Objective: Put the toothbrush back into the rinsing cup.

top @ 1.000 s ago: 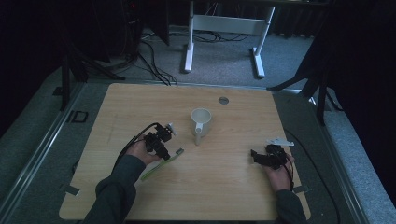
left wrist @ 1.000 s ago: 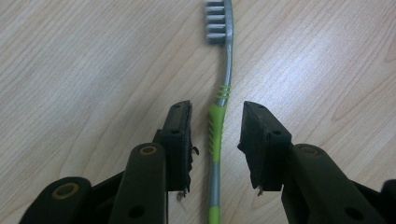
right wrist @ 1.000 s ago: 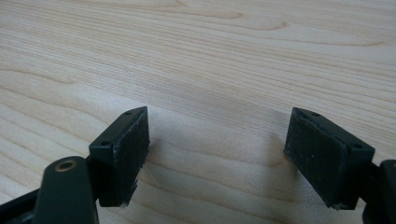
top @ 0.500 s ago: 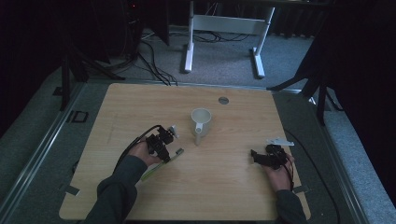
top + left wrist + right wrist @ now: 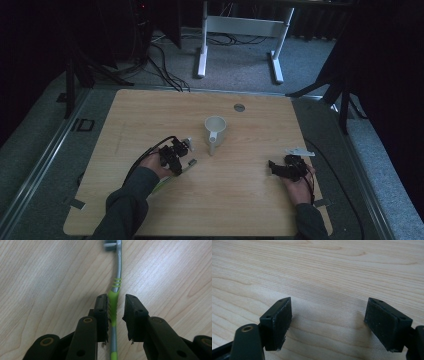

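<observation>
At the lower left of the high view the left gripper lies low over the pale wooden table; its jaws have just been closing around the green-and-grey plastic toothbrush, which lies flat between them with one pad touching and a slim gap at the other, its bristle head toward the top edge of the left gripper view; at lower right the right gripper rests with jaws spread wide over bare wood; between the two lies open board; farther up, near the centre, stands the white ceramic mug, well clear of every table edge
</observation>
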A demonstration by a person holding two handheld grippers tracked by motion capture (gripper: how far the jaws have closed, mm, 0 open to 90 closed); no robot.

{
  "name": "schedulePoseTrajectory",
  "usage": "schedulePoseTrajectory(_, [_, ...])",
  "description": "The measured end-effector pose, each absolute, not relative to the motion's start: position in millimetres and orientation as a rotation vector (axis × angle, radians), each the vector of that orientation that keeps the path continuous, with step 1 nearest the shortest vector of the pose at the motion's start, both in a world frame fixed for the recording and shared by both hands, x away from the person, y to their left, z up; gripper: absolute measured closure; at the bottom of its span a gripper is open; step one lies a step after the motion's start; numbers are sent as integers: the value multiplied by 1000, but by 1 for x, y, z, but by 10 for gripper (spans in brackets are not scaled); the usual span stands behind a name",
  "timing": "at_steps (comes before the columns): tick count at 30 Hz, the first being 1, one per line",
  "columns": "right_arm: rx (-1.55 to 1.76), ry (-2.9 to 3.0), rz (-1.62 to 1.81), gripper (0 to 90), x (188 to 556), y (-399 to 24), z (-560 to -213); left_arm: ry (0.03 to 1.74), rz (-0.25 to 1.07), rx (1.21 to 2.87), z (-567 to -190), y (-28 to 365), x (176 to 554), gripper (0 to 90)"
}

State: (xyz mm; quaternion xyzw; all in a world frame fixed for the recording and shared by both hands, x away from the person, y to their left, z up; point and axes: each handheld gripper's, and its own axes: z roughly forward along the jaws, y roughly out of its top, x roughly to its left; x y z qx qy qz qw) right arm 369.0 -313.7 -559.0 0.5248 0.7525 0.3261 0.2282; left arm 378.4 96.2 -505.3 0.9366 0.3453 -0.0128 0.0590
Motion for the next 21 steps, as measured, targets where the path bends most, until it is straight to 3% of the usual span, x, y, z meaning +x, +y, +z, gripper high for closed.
schedulePoseTrajectory(21, [1445,2072,898,215,369,-314,-559,1032,4,2910,-514,89,378,791])
